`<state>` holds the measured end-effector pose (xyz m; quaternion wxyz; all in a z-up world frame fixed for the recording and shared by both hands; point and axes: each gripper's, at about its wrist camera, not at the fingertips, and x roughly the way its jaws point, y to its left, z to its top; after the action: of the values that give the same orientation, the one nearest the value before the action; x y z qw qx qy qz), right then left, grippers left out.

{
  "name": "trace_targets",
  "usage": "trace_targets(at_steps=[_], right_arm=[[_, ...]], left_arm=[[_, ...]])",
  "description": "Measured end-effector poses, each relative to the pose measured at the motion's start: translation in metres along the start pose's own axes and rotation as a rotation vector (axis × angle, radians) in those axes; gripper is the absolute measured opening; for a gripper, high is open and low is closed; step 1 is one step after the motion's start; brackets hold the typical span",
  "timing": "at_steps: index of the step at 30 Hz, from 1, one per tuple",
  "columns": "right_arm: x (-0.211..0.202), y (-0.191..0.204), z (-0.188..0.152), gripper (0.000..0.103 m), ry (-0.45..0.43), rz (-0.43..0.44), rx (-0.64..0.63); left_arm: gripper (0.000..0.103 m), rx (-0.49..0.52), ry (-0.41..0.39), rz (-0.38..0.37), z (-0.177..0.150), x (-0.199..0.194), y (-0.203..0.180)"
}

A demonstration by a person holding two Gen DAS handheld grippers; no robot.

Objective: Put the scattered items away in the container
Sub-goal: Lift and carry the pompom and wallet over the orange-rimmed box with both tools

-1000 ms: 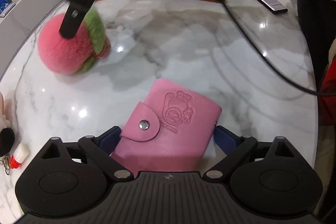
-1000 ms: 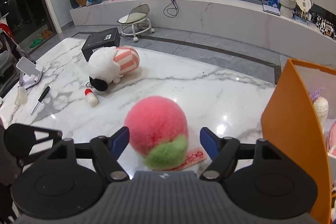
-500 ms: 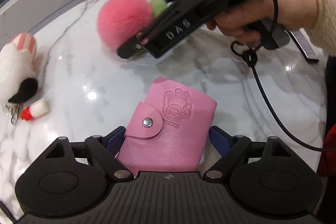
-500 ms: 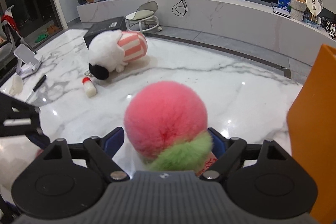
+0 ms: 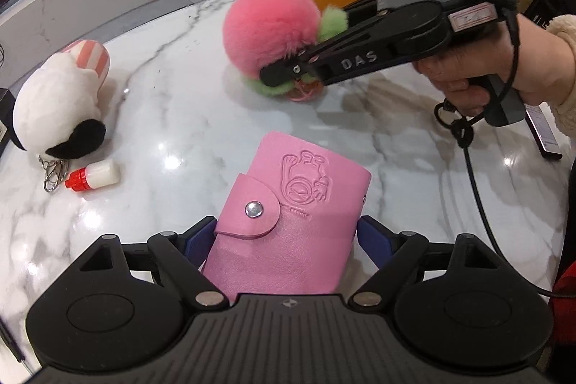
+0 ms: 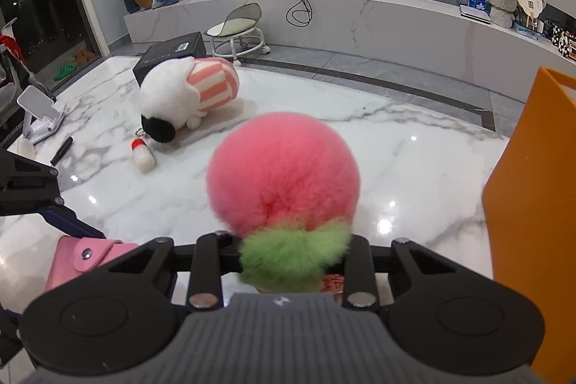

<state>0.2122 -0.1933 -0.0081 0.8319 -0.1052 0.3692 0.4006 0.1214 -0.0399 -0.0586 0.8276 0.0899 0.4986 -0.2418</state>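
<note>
The left hand-held gripper point(image 5: 288, 236) was clamped on a pink wallet point(image 5: 288, 222), held just above the marble counter point(image 5: 187, 103). The right hand-held gripper point(image 6: 288, 258) was closed on the green base of a pink plush ball point(image 6: 284, 175), lifted near the orange container point(image 6: 532, 222). A white plush toy point(image 5: 61, 99) and a small red-capped bottle point(image 5: 95, 174) lay on the counter, close together.
</note>
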Motion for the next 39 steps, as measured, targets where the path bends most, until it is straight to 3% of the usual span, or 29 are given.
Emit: trace_targets(at_steps=[9, 19, 23, 31, 39], right_arm=[[-0.021, 0.007, 0.016, 0.033, -0.035, 0.000, -0.017], [-0.076, 0.011, 0.053, 0.033, -0.140, -0.022, -0.027], [-0.106, 0.006, 0.068, 0.033, -0.198, -0.041, -0.027], [-0.171, -0.010, 0.093, 0.033, -0.335, -0.073, -0.010], [-0.243, -0.032, 0.107, 0.033, -0.446, -0.117, 0.010]], left_arm=[[0.098, -0.038, -0.034, 0.018, 0.003, -0.006, 0.010], [0.098, -0.067, -0.152, 0.118, 0.020, -0.047, 0.002], [0.098, -0.061, -0.223, 0.176, 0.033, -0.075, -0.005], [0.098, -0.174, -0.402, 0.240, 0.055, -0.126, -0.023], [0.098, -0.106, -0.524, 0.252, 0.089, -0.166, -0.075]])
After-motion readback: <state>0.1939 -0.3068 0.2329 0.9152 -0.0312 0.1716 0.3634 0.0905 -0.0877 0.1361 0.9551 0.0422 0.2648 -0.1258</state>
